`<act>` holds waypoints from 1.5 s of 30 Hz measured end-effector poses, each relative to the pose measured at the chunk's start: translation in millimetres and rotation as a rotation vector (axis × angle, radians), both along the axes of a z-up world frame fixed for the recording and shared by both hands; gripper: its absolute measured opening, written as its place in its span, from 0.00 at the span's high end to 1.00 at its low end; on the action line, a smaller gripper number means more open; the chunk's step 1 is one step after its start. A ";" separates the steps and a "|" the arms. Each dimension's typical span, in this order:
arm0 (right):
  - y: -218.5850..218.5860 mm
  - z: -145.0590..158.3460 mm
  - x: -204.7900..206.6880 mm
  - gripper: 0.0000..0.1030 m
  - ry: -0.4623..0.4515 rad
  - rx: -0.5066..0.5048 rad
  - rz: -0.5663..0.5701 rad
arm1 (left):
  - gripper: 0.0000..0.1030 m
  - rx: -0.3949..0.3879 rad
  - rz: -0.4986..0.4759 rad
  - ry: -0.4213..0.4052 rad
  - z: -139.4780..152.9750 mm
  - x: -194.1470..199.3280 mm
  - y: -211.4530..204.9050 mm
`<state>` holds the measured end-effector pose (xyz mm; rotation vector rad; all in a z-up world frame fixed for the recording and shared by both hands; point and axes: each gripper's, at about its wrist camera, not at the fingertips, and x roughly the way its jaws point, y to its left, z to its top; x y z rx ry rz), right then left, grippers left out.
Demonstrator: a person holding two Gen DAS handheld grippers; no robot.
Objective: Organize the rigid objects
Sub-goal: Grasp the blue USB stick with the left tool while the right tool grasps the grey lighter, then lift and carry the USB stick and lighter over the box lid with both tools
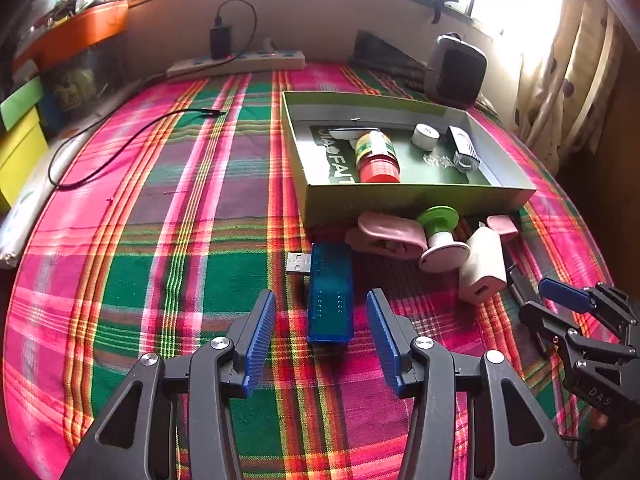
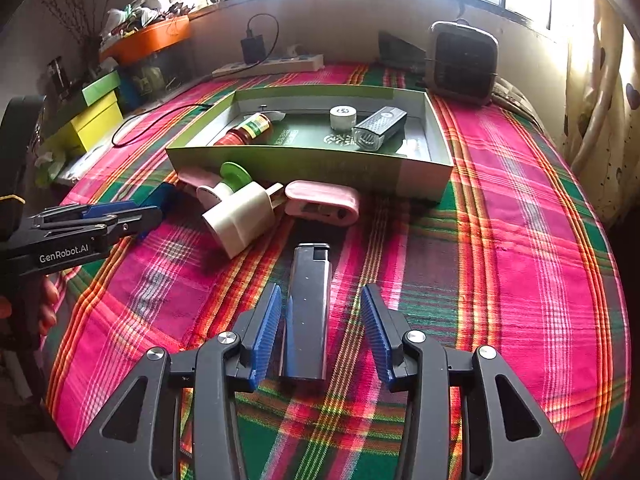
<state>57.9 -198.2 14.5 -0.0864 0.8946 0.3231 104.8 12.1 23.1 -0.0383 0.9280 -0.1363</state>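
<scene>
A box (image 2: 308, 164) sits on the plaid cloth (image 2: 520, 240) with a jar (image 2: 246, 130), a small round tin (image 2: 343, 117) and a case (image 2: 380, 128) inside. Before it lie a charger plug (image 2: 240, 218), a clip (image 2: 322, 203) and, nearer still, a lighter (image 2: 308, 312).

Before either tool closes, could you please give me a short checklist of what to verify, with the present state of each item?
1. Left tool open: ok, its fingers stand apart.
2. Blue USB device lined up with the left tool: ok, its near end lies between the fingertips.
3. Right tool open: ok.
4. Grey lighter centred in the right tool: ok, though it sits nearer one finger.
5. Free room in the green box: ok, bare floor shows between the red-capped bottle and the white roll.
6. Fingertips low enough to grip: cannot tell from these views.
</scene>
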 end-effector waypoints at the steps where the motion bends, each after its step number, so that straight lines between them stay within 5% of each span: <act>1: 1.8 -0.6 0.9 0.58 0.003 -0.006 0.003 | 0.55 0.005 0.001 0.000 -0.1 0.5 -0.9; 18: 6.7 -2.0 3.6 0.58 -0.003 -0.069 0.017 | 0.55 0.040 0.015 -0.009 -0.9 5.9 -4.1; 29: 4.1 -1.8 2.9 0.75 -0.005 -0.061 0.016 | 0.72 0.047 0.039 -0.019 -0.8 4.4 -0.9; 45: 3.5 -1.5 2.3 0.76 -0.005 -0.062 0.012 | 0.79 0.049 0.046 -0.024 0.8 2.8 1.2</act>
